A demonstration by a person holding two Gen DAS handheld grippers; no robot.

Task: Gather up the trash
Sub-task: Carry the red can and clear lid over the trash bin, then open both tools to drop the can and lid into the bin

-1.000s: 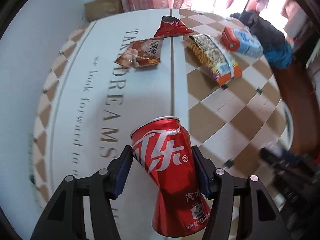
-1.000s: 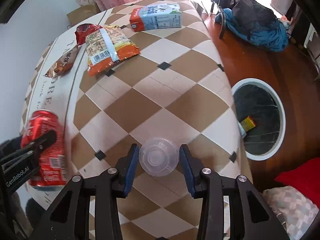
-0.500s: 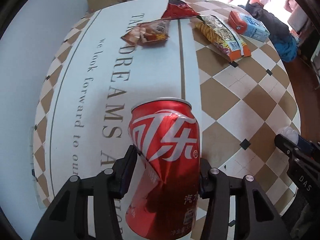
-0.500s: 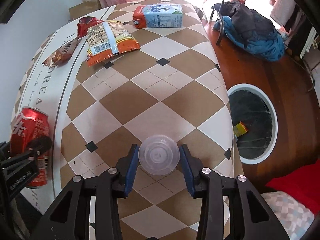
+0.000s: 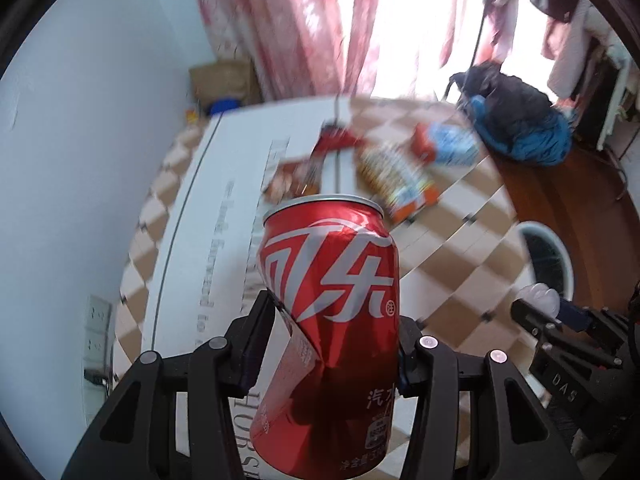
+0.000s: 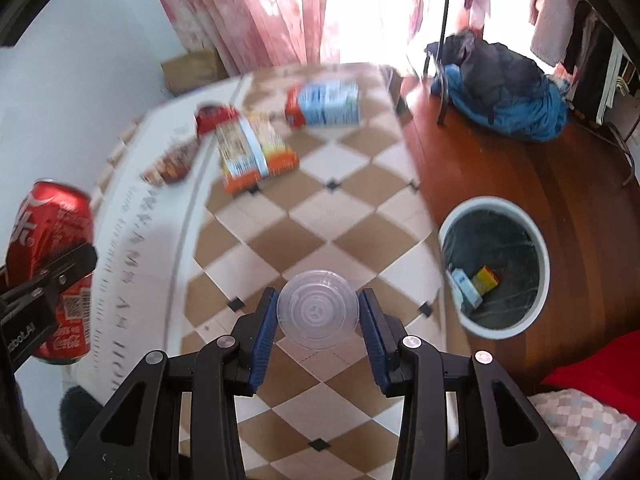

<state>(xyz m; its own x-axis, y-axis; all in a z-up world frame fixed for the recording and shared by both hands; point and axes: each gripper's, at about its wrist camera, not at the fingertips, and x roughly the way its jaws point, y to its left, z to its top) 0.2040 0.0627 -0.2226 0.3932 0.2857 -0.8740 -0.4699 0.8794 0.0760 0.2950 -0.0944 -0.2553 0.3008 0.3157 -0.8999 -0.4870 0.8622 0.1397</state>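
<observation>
A dented red can (image 5: pixel 332 320) stood upright, clamped off the table, a clear plastic cup (image 6: pixel 318 309) was gripped likewise, and wrappers (image 6: pixel 256 152) and a carton (image 6: pixel 324 104) lay on the table.

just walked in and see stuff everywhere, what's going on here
A person is clearing trash off a checkered table with two handheld claws. The left claw grips a dented red soda can; the right claw holds a clear plastic cup. Both are lifted off the table. A bin with some trash inside sits on the floor to the right. Snack wrappers and a carton remain on the table.
</observation>
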